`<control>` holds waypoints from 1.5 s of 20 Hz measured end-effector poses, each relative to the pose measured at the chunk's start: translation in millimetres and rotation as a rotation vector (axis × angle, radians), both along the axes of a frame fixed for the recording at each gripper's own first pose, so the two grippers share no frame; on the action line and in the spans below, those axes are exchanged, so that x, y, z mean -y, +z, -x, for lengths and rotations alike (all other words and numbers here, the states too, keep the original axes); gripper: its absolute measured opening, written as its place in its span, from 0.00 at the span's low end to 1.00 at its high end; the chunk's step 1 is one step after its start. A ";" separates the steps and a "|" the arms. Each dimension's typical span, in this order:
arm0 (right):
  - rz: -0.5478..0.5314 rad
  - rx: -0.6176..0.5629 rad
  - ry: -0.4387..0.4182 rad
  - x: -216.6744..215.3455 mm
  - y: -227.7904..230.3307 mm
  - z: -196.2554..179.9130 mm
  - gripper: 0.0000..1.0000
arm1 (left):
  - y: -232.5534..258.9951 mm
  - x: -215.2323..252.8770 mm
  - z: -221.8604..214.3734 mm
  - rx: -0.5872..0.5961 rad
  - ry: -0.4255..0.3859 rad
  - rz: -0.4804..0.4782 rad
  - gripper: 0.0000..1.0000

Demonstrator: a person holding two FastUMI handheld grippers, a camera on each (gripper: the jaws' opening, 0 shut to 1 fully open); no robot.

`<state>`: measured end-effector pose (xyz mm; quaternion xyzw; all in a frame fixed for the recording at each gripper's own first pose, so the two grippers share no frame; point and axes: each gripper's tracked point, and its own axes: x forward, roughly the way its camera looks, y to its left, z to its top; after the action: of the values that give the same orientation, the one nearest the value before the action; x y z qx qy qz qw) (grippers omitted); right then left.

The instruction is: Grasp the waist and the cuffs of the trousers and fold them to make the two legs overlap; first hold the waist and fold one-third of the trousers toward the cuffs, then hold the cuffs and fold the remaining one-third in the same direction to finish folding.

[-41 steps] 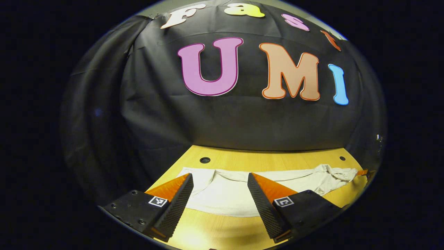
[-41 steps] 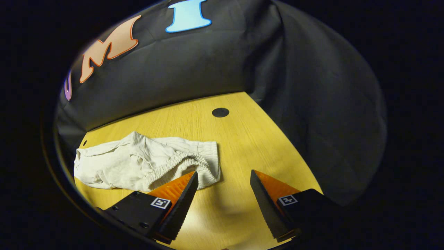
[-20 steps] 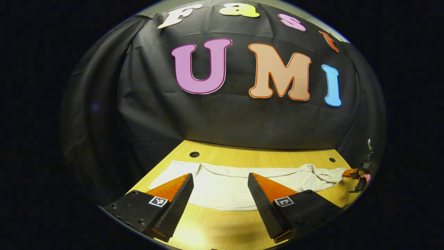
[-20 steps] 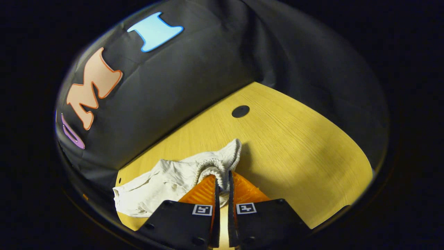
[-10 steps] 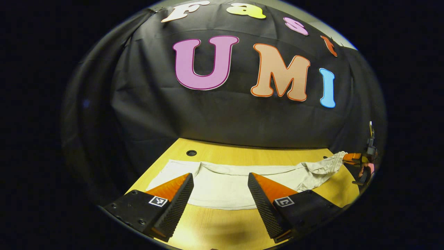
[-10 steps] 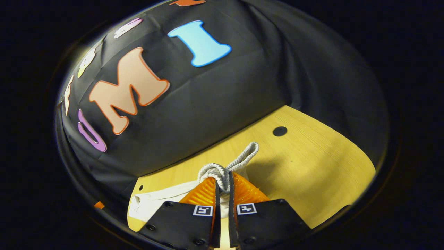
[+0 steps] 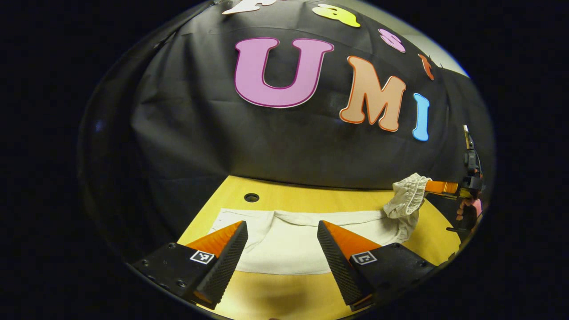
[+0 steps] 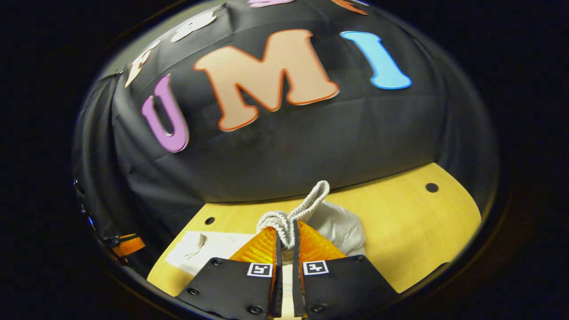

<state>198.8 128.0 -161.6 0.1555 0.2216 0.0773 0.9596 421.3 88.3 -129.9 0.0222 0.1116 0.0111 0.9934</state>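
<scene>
While the pale, creased trousers (image 7: 289, 240) lay spread along the table (image 7: 311, 200) toward its back edge, the right gripper (image 8: 284, 242) was clamped on their ribbed elastic waist (image 8: 291, 218), lifted clear of the wood near the right end; the left gripper (image 7: 280, 249) hung above the cuff end, its 2 fingers apart, holding nothing

Light is falling from above onto the wooden surface (image 7: 311, 200), leaving the booth's corners dim. Soft shadows are pooling under the jaws at the bottom of both views. The fisheye is bending straight edges near the rim, where detail is darkening and blurring slightly.
</scene>
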 end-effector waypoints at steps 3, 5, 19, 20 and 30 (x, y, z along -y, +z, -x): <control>0.022 -0.047 0.121 -67.7 -34.1 8.1 0.11 | -7.3 -23.9 -0.1 -0.025 0.036 -0.030 0.95; 0.069 -0.101 0.182 -97.0 -64.6 15.8 0.11 | -15.2 -32.8 2.4 -0.057 0.058 -0.019 0.95; 0.195 -0.212 0.164 -74.9 -34.1 47.8 0.97 | -76.6 -46.1 -4.5 -0.290 0.169 0.029 0.99; 0.195 -0.219 0.151 -65.8 -32.0 54.2 0.97 | -79.3 -47.5 -4.0 -0.298 0.173 0.033 0.96; 0.159 -0.195 0.027 -14.7 4.5 76.9 0.92 | -88.4 -52.7 -4.2 -0.297 0.218 -0.018 0.86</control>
<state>121.9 142.7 -157.1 0.0825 0.3214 0.0569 0.9416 425.5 141.1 -218.3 0.0203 0.2586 0.1162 0.9588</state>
